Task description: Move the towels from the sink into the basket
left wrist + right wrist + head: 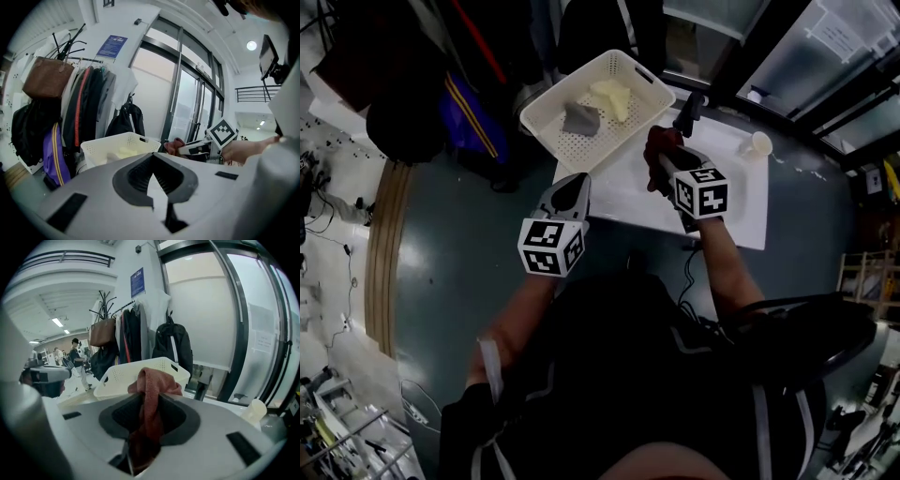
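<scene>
Right claw (pixel 146 404) tight on red towel (pixel 153 380), clearest in right gripper view.

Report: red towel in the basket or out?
Out. The red towel hangs clamped in the right gripper, short of the basket, which holds a yellow towel and a grey towel.

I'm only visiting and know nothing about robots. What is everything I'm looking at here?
white perforated plastic basket: one, white, far left corner of the worktop
folded grey towel: one, grey, in the basket
pale yellow towel: one, yellow, in the basket
red towel: one, red, clamped in the right gripper
white worktop: one, white, ahead of the person
small white container: one, white, worktop's far right
coat rack with coats and bags: one, mostly dark, behind the basket
left gripper: one, grey-white, shut, empty
right gripper: one, grey-white, holding the red towel
</scene>
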The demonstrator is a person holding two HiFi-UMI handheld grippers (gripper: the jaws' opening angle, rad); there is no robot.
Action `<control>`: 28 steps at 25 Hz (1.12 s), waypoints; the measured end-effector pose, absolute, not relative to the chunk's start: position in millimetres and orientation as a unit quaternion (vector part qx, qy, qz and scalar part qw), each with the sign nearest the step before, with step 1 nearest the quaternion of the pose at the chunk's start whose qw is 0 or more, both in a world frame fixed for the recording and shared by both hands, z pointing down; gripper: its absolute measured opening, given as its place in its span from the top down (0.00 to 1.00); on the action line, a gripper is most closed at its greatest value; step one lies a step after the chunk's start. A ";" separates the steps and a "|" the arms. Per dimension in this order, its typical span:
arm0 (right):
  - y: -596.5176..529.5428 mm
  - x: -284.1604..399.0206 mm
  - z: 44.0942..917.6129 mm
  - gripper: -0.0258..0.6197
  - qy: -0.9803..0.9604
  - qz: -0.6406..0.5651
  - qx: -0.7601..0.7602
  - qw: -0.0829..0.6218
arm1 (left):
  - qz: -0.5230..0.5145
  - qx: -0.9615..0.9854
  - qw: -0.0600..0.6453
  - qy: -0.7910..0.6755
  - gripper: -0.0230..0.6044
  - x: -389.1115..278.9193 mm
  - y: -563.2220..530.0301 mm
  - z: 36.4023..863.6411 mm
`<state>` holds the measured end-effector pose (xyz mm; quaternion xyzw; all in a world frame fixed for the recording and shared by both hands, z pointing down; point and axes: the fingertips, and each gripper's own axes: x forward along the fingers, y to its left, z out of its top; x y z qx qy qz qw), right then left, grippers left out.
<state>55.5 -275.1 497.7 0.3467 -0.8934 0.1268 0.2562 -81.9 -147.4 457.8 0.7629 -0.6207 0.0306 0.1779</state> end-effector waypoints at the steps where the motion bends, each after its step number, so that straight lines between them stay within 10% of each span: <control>1: -271.3 50.1 490.2 0.77 -0.897 0.120 0.345 0.250 | 0.029 0.761 0.176 -0.623 0.96 -86.9 -140.5 457.9; 28: -275.0 -142.7 416.9 0.77 -0.957 0.055 0.173 0.226 | -0.007 0.692 0.138 -0.708 0.96 -203.8 -106.5 421.0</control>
